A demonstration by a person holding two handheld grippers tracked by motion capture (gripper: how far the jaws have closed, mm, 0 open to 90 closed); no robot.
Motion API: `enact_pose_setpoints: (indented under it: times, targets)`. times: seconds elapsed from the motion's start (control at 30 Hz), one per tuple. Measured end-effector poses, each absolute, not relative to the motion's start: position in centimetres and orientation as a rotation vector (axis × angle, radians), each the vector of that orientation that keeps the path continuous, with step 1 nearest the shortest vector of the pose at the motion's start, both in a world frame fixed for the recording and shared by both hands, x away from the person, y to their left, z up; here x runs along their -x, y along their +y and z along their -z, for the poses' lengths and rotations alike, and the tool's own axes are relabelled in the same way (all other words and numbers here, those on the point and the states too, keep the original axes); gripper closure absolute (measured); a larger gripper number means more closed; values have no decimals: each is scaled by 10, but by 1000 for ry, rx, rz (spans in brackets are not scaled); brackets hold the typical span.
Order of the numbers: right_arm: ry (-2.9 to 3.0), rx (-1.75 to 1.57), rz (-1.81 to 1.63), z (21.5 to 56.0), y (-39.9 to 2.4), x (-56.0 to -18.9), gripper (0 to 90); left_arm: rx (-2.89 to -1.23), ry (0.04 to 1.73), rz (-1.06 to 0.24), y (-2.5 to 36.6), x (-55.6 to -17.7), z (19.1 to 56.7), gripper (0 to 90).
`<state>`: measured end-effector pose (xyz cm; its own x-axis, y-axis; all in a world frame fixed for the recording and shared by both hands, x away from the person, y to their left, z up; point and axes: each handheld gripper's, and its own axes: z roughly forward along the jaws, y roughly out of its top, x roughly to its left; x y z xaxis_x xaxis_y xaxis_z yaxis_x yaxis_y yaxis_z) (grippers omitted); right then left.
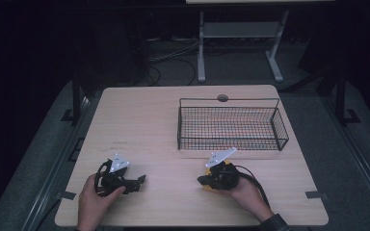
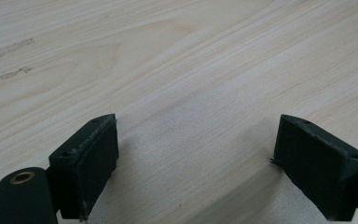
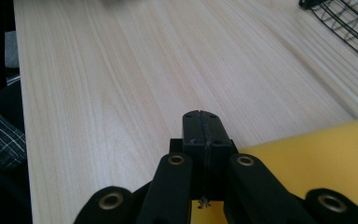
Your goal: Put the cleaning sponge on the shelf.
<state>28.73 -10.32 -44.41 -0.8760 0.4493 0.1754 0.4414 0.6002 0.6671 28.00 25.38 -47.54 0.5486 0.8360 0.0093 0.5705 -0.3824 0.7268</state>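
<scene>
Fingers of left gripper apart over table, right gripper fingers pressed together, no writing legible

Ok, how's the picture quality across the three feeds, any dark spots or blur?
High view: table evenly lit, surroundings nearly black. Left gripper view: sharp, soft shadow between the open left gripper jaws. Right gripper view: shut right gripper crisp, wire basket blurred at the corner.
</scene>
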Motion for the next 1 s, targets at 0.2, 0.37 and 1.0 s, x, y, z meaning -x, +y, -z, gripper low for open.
enact_pose_setpoints:
  times: [0.2, 0.37, 1.0]
  targets:
    - [2794, -798, -1136, 443, -114, -282, 895, -2100, 1127, -499, 254, -280, 475, 129]
    - [2785, -821, -1122, 443, -124, -280, 895, -2101, 1127, -499, 254, -280, 475, 129]
    - [2724, -941, -1099, 442, -169, -273, 895, -2105, 1126, -500, 254, -280, 475, 129]
